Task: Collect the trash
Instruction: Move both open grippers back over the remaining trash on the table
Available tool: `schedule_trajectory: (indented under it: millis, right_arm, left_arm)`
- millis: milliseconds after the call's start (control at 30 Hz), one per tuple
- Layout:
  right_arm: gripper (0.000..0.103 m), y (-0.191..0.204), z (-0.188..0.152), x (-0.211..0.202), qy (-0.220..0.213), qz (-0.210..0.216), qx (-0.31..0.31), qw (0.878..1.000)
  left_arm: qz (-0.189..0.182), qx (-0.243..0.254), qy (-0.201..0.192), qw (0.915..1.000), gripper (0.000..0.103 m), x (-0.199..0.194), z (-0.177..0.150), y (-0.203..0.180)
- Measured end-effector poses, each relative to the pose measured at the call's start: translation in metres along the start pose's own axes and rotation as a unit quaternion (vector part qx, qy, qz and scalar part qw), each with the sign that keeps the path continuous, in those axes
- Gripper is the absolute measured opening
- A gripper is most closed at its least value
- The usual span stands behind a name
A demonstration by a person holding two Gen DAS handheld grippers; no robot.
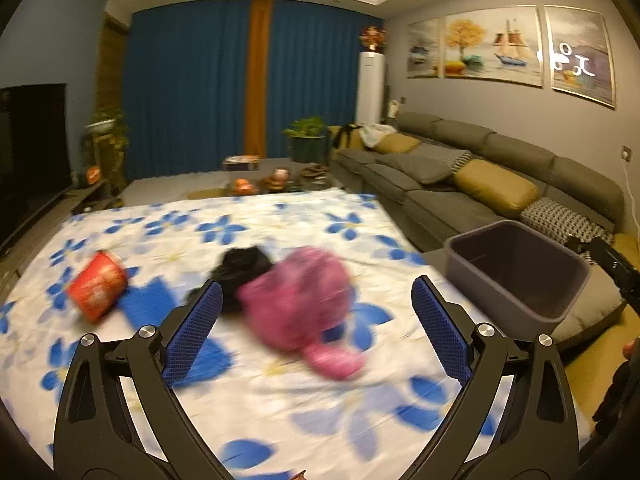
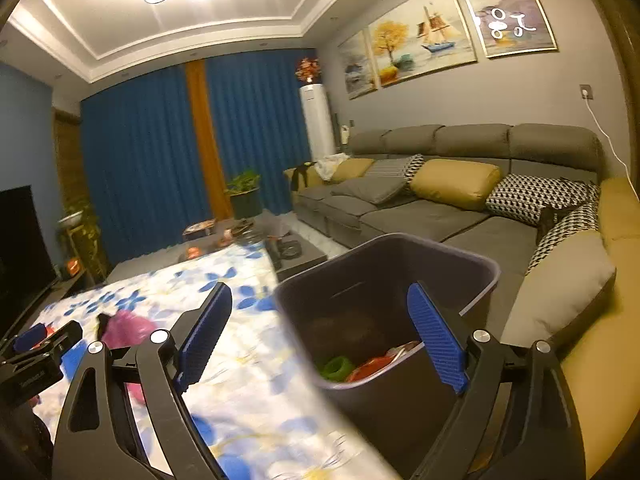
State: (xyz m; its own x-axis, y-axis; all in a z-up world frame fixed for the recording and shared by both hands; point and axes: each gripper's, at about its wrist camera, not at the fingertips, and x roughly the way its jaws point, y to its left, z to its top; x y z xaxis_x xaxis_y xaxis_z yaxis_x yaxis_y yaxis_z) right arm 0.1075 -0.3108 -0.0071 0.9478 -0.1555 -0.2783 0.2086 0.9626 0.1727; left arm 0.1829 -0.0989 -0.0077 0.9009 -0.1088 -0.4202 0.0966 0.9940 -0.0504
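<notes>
- Dark bin [image 2: 384, 280] on the sofa [image 2: 420, 216], by the flowered sheet [image 2: 248, 380]: green ring [image 2: 338, 368] and red wrapper [image 2: 380, 362] inside.
- Red cup [image 1: 96, 284] tipped on the sheet, mouth up-left.
- Pink bag [image 1: 300, 300], black lump [image 1: 240, 268] beside it.
- Left claw [image 1: 316, 304] wide, empty.
- Right claw [image 2: 320, 312] wide, empty.

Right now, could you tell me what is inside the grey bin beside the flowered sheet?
In the grey bin, a green ring-shaped item and red-and-white wrapper-like trash lie at the bottom. The near wall and the right gripper, which is open, hide the remaining floor.
</notes>
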Motion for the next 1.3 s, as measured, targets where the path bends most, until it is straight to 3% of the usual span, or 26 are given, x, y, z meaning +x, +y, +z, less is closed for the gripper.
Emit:
schedule_trajectory:
  millis: [433,767,1000,1300]
  right_arm:
    - [0.087,0.104,-0.027,-0.017,0.029,0.089,-0.063,0.994]
    - [0.087,0.205,-0.061,-0.005,0.067,0.160,-0.120,0.977]
    - [0.086,0.257,-0.084,0.011,0.104,0.191,-0.169,0.961]
    - [0.074,0.308,-0.111,0.048,0.167,0.203,-0.219,0.940]
  left_arm:
    - [0.101,-0.050,-0.008,0.9936,0.094,-0.058,-0.032,0.125]
    - [0.150,-0.085,-0.015,0.9850,0.094,-0.087,-0.044,0.195]
    - [0.161,-0.105,-0.018,0.9812,0.094,-0.092,-0.047,0.226]
    - [0.159,-0.113,-0.026,0.9805,0.094,-0.090,-0.040,0.247]
